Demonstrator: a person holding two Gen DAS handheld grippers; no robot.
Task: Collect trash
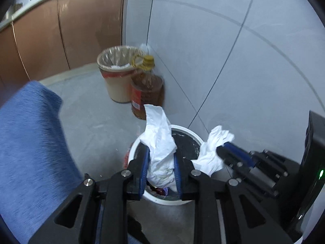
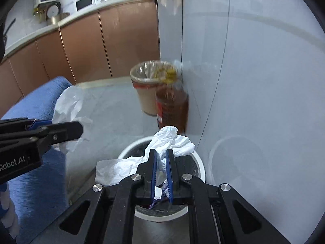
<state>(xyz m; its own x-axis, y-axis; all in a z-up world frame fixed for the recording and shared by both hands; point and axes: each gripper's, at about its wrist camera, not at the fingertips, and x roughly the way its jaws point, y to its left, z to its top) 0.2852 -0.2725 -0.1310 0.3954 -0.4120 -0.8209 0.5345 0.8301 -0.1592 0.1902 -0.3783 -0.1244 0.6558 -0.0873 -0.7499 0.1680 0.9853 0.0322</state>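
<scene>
Both tools hang above a white-rimmed waste bin (image 1: 198, 137) that stands on the grey floor (image 1: 95, 109), close against the pale tiled wall (image 1: 243, 61). The left tool (image 1: 161, 152) is clamped on 1 crumpled white tissue (image 1: 160, 142); the paper fills the gap between its blue pads and rises well above the fingertips, over the near-left part of the bin mouth. The right tool (image 2: 161, 154) is clamped on a 2nd white tissue (image 2: 174, 140), its pads nearly together, with paper spilling out above the tips and to the left of the fingers over the bin rim. Seen from the left tool's camera, the right tool enters from the right at the bin's far-right rim, so the 2 tools stand just beside each other but apart. The bin has a dark liner and already holds some wrappers at the bottom. Beyond it, against the same wall, stands a large bottle of amber oil (image 1: 147, 89) with a yellow cap, touching or nearly touching a 2nd beige bin (image 1: 116, 75) with a clear liner. Open floor lies to the left of the white bin, bounded by a blue upholstered edge (image 1: 30, 132) at near left and by brown cabinet doors (image 1: 71, 30) under a surface (image 2: 81, 14) at the back. The wall leaves no room on the right.
</scene>
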